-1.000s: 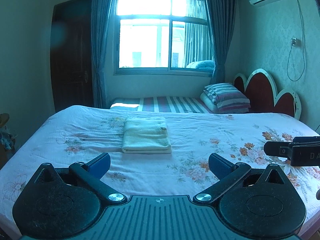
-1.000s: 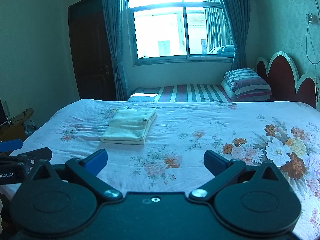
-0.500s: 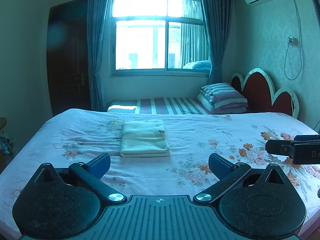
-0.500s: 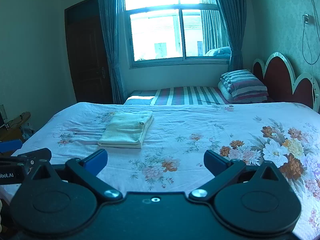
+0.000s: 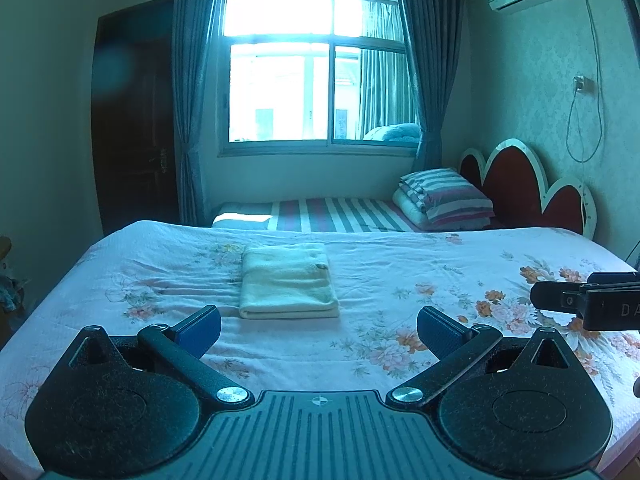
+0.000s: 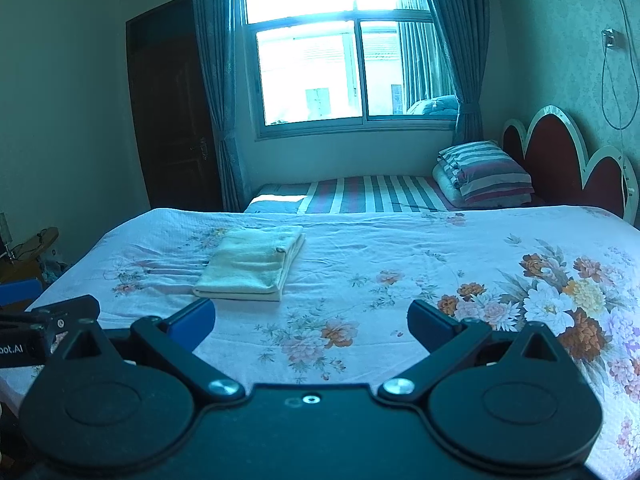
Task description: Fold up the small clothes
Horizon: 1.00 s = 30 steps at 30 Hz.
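A pale cream cloth (image 5: 288, 280) lies folded into a neat rectangle on the flowered bedsheet (image 5: 400, 272), a little left of the bed's middle. In the right wrist view the same folded cloth (image 6: 252, 264) sits ahead and to the left. My left gripper (image 5: 319, 330) hovers short of the cloth, open, nothing between its blue pads. My right gripper (image 6: 310, 326) is also open and empty, over the sheet (image 6: 400, 264) to the cloth's right. Each gripper's side shows at the edge of the other's view.
A second bed with a striped cover (image 5: 340, 214) and a striped folded quilt (image 5: 444, 198) stands behind, under the window (image 5: 316, 68). A red scalloped headboard (image 5: 532, 188) is at the right. A dark door (image 5: 132, 120) is at the left, with a stool (image 6: 36, 244) beside the bed.
Both grippers have pulled back and risen slightly, so the folded cloth looks a bit farther and lower in view. The cloth itself has not moved.
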Each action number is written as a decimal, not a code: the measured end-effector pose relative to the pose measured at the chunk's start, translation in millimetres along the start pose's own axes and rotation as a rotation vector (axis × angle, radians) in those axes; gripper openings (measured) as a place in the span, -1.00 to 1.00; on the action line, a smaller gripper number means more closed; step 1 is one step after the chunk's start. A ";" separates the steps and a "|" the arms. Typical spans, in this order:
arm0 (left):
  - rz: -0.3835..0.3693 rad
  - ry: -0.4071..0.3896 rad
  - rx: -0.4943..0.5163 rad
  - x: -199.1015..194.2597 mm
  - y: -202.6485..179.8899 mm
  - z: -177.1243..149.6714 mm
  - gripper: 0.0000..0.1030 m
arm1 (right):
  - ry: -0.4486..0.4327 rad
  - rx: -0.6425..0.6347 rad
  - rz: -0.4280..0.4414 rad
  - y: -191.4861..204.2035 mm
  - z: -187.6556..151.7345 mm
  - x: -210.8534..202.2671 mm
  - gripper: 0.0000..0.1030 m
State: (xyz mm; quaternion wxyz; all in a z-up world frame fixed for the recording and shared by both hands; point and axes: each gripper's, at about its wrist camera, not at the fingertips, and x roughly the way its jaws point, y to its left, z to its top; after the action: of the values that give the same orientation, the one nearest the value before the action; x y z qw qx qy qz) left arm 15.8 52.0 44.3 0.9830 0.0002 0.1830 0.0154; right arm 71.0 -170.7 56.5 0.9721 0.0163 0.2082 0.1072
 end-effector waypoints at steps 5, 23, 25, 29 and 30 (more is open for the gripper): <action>-0.004 -0.002 0.006 -0.3 -0.6 0.5 1.00 | 0.000 -0.002 0.002 -0.3 0.5 -0.4 0.99; -0.008 -0.018 0.011 2.0 1.8 3.4 1.00 | 0.000 -0.003 -0.003 -0.5 1.8 -0.4 0.99; -0.007 -0.018 0.010 1.5 1.5 3.3 1.00 | 0.000 -0.004 -0.001 -0.3 2.1 0.4 0.99; -0.004 -0.018 0.008 3.4 2.7 3.4 1.00 | 0.001 -0.006 0.000 0.3 2.5 1.0 0.99; -0.003 -0.017 0.008 3.9 1.3 3.5 1.00 | 0.001 -0.006 0.001 0.3 2.5 0.9 0.99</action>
State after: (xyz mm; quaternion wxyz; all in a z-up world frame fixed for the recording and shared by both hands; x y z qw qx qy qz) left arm 20.6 53.5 46.2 0.9845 0.0038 0.1747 0.0132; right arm 72.7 -170.2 58.4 0.9719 0.0134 0.2084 0.1084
